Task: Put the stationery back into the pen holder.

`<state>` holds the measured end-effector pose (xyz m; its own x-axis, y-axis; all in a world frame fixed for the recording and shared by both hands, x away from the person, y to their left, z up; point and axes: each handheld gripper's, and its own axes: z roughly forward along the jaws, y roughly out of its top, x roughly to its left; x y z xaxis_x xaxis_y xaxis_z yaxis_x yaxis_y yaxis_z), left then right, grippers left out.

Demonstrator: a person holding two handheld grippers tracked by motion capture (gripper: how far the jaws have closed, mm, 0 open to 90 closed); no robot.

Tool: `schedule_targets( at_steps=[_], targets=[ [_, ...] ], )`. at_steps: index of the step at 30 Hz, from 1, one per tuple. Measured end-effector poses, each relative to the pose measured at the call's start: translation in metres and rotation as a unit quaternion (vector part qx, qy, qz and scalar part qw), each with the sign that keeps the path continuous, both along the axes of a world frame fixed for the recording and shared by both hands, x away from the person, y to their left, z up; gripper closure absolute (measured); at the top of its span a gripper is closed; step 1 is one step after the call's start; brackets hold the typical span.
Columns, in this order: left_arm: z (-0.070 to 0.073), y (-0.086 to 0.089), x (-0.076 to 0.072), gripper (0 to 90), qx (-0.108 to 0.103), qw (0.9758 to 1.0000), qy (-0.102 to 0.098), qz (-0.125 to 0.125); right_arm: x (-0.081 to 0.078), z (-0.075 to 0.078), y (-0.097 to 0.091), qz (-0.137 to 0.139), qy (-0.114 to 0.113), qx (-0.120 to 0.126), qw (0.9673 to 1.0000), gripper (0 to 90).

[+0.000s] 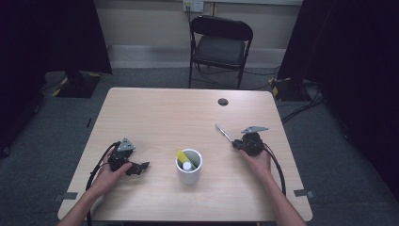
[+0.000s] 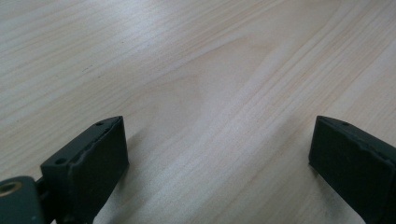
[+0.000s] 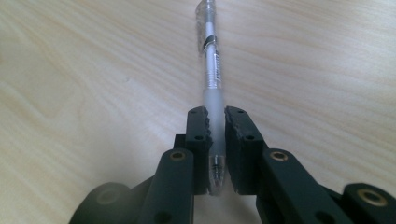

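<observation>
Both jaws of the right gripper (image 3: 215, 122) pinch a clear gel pen (image 3: 211, 60) near its tip end, its capped end pointing away over the wooden table (image 1: 155, 113). Left gripper (image 2: 217, 154) rests spread and unladen. Between them stands a white cup (image 1: 189, 166) with markers.

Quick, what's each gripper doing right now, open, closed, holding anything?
Left gripper: open, nothing between its jaws, over the bare table.
Right gripper: closed on a pen.

clear pen (image 3: 212, 70) with a frosted grip, clamped at its tip end, lying flat along the desk (image 3: 93, 84)
</observation>
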<state>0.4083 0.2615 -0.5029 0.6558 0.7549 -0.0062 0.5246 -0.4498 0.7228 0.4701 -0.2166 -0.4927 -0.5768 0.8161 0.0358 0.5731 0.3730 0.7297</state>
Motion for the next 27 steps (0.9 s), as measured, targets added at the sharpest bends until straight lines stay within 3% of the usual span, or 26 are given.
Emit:
schedule_targets(
  at_steps=[4, 9, 14, 21, 27],
  targets=[
    [0.000, 0.000, 0.000, 4.1, 0.000, 1.0000, 0.000, 0.000, -0.008, 0.000, 0.000, 0.011, 0.004, 0.006, 0.9999, 79.9],
    [0.000, 0.000, 0.000, 4.1, 0.000, 1.0000, 0.000, 0.000, -0.023, 0.002, 0.000, 0.035, 0.003, -0.013, 0.9993, 79.8],
    [0.000, 0.000, 0.000, 4.1, 0.001, 1.0000, -0.001, 0.001, -0.039, 0.001, -0.002, 0.038, -0.001, -0.007, 0.9993, 75.2],
    [0.000, 0.000, 0.000, 3.9, 0.001, 1.0000, 0.000, 0.001, -0.042, -0.002, 0.000, 0.034, -0.016, -0.005, 0.9993, 73.3],
    [0.000, 0.000, 0.000, 3.9, 0.002, 1.0000, -0.001, -0.001, -0.041, -0.002, 0.000, 0.030, -0.013, 0.001, 0.9995, 80.0]
  ],
)
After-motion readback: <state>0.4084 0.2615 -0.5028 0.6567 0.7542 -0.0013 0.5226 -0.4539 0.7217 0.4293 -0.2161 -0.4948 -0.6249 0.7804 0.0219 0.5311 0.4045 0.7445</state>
